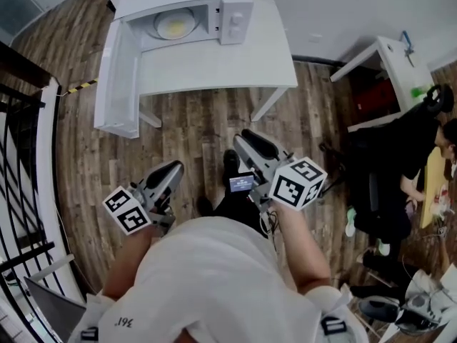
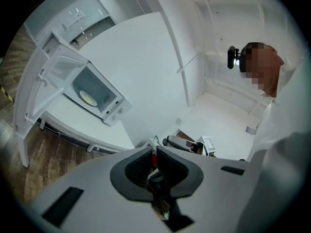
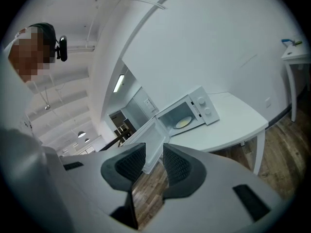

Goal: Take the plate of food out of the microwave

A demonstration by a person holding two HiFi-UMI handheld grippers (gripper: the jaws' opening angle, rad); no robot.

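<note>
The microwave (image 1: 214, 13) stands on the bench (image 1: 214, 66) with its door (image 1: 118, 77) open, the plate of food (image 1: 175, 25) inside, untouched. The left tongs (image 1: 170, 171) are pressed together, the right tongs (image 1: 246, 140) apart; both are empty and well short. Reaching in and lifting out remain.

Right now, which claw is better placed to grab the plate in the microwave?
Right, likely. The right claw is open and empty; the left claw is shut, and the open microwave door juts out on its side of the plate.
</note>
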